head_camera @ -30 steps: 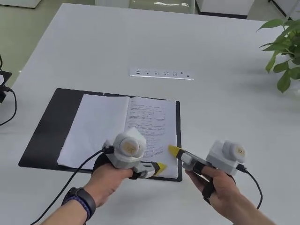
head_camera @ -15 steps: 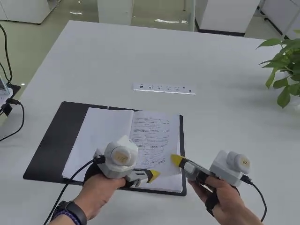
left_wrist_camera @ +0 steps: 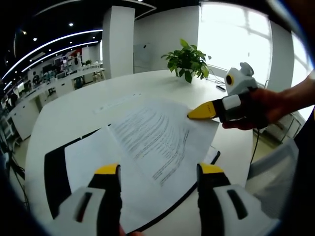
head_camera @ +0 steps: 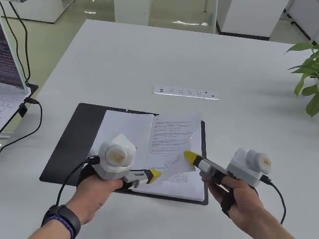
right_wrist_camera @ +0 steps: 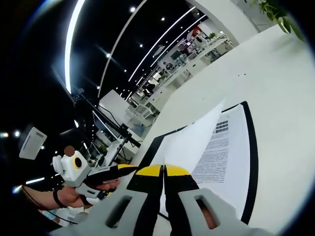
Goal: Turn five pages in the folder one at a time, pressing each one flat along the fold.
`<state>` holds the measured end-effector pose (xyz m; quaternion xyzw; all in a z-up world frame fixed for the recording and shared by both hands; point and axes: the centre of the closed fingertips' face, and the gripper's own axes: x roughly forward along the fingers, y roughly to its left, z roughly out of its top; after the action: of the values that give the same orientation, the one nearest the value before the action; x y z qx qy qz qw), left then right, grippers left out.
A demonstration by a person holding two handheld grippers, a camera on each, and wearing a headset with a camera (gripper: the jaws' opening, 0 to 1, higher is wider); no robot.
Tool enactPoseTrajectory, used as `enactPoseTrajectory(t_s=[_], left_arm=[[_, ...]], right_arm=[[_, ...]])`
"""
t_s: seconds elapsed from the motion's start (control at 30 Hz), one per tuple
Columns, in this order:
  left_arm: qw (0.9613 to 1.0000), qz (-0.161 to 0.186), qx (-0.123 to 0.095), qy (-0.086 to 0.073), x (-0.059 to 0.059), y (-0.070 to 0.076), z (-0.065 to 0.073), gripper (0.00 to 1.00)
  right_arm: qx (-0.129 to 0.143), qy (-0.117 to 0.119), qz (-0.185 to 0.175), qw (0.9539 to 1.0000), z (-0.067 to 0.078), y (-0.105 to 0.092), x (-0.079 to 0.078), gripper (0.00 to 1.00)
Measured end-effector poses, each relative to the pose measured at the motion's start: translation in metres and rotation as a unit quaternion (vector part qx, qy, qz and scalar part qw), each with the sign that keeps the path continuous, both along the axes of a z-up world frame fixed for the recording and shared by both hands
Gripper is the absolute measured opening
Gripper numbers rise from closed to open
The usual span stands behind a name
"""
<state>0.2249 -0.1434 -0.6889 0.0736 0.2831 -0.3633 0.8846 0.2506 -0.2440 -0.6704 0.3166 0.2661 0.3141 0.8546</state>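
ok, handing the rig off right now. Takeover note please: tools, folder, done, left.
Right tool: shut on the lower right corner of the top page, with the corner lifted off the stack.
Left tool: open, holding nothing, hovering over the folder's near edge.
Folder: lies open on the white table, blank-backed sheets on its left, printed stack on its right.
Done: this page is gripped. The count of pages already turned can't be read from here.
Left: carry it over to the left, press it flat along the fold, then do any remaining pages.

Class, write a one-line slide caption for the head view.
Right gripper holds a printed page raised off the open black folder; left gripper, jaws open, hovers beside it.
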Motion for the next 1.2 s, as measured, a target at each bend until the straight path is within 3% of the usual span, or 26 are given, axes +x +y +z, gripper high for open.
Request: enactPoseTrajectory(t_s=[0.33, 0.77, 1.2], left_arm=[[0.9996, 0.029, -0.003, -0.002, -0.003, 0.042, 0.002, 0.62], [0.9984, 0.056, 0.001, -0.007, -0.007, 0.091, 0.006, 0.62], [0.9963, 0.085, -0.001, -0.014, -0.01, 0.133, 0.008, 0.63]], right_arm=[[-0.002, -0.019, 0.022, 0.9996, 0.013, 0.034, 0.007, 0.0], [0.004, -0.025, 0.058, 0.998, 0.022, 0.081, 0.013, 0.0], [0.011, -0.014, 0.098, 0.995, 0.016, 0.137, 0.013, 0.0]])
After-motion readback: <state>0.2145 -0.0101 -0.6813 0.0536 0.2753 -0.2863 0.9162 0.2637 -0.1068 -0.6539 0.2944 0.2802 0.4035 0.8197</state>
